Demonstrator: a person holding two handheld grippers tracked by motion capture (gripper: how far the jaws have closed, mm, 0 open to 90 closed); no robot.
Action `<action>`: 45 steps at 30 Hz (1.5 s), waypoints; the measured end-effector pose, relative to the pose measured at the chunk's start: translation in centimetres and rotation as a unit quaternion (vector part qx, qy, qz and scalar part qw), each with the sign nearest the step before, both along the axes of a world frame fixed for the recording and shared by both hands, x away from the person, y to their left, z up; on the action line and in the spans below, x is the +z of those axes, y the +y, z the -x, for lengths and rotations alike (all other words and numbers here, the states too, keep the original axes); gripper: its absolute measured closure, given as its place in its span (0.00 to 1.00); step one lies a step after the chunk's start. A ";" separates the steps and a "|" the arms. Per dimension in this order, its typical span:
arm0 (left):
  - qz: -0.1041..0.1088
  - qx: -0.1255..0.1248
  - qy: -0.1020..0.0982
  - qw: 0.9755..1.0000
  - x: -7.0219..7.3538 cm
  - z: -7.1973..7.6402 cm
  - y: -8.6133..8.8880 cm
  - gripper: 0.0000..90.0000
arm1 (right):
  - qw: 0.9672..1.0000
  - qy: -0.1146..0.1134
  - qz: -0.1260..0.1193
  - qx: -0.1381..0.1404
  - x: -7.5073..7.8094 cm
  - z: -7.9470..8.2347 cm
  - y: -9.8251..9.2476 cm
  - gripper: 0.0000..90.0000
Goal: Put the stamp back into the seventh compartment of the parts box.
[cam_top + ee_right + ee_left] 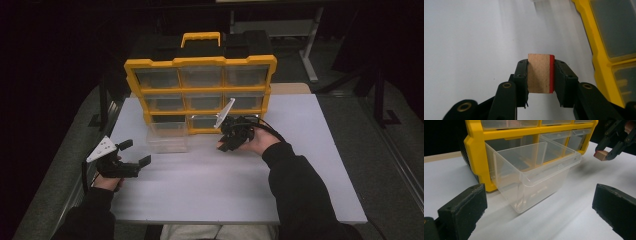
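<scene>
The white surface [280, 165] carries a yellow-framed organizer [200, 92] with rows of translucent drawers. One clear plastic drawer [534, 175], smooth-walled and empty, stands pulled out at the lower left of the frame, probably to receive a part. The left gripper [131, 155] rests on the surface with its jaws apart, aimed at that drawer. The right gripper [540, 75] is clamped on a small wooden block [539, 73], matte and rectangular with one red face, held above the surface near the organizer's lower row.
</scene>
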State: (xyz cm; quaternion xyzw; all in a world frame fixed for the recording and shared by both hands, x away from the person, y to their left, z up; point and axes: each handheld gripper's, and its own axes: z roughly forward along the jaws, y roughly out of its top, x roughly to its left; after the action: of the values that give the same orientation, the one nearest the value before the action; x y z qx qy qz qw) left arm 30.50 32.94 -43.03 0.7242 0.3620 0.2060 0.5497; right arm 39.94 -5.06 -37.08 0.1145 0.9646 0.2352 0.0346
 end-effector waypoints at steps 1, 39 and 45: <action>0.000 0.000 0.000 1.000 0.0 0.0 0.0 0.00 | 1.000 -0.001 0.000 0.001 0.1 -0.1 0.0 0.72; 0.004 0.003 0.000 1.000 0.1 0.3 0.2 0.00 | 0.999 -0.036 -0.016 0.032 4.3 -1.2 3.3 0.72; 0.004 0.003 0.000 1.000 0.1 0.3 0.2 0.00 | 0.998 -0.039 -0.018 0.034 4.6 -1.4 4.0 0.72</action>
State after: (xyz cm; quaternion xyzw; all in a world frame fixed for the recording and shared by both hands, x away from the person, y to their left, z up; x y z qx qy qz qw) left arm 30.18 33.17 -42.97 0.7208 0.3644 0.2062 0.5523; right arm 41.35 -1.09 -32.46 0.0725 0.9614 0.2579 0.0620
